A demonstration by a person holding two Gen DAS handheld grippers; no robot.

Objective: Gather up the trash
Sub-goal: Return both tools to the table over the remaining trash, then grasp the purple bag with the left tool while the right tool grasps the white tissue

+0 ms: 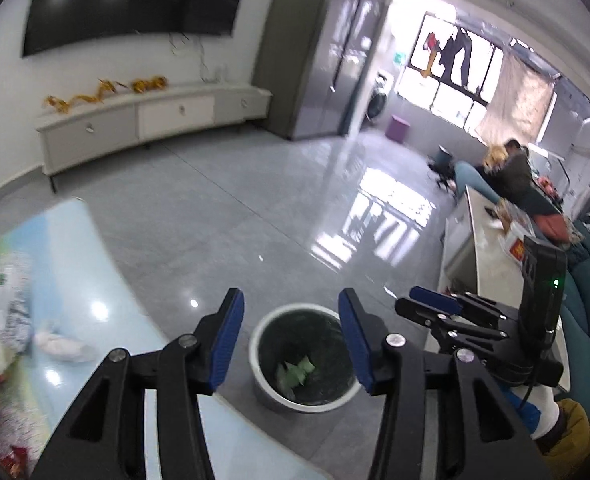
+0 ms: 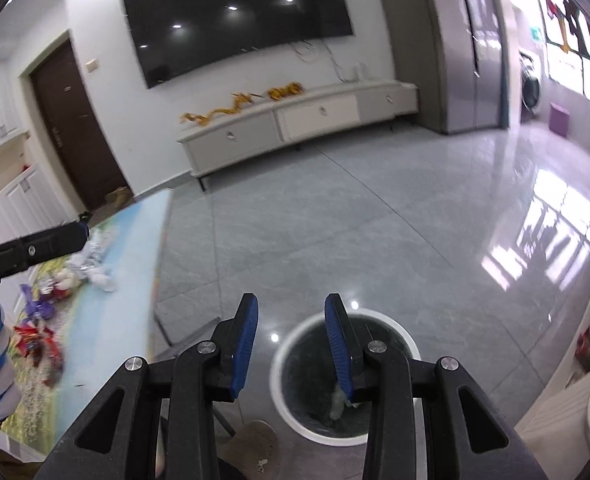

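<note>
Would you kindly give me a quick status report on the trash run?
Both jaws open, empty, above the bin. Green scrap inside. Wrappers remain on table. Nothing in the way.

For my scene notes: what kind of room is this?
Most likely a home living room: a large black wall-mounted television hangs above a long, low white cabinet, and a round white-rimmed trash bin stands on the glossy grey tiled floor.

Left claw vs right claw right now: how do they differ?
The left claw gapes wider than the right claw. Through the left's gap the bin shows green scraps; the right's blue pad overlaps the bin rim, white scrap below. Both are empty, hanging over the bin.
</note>
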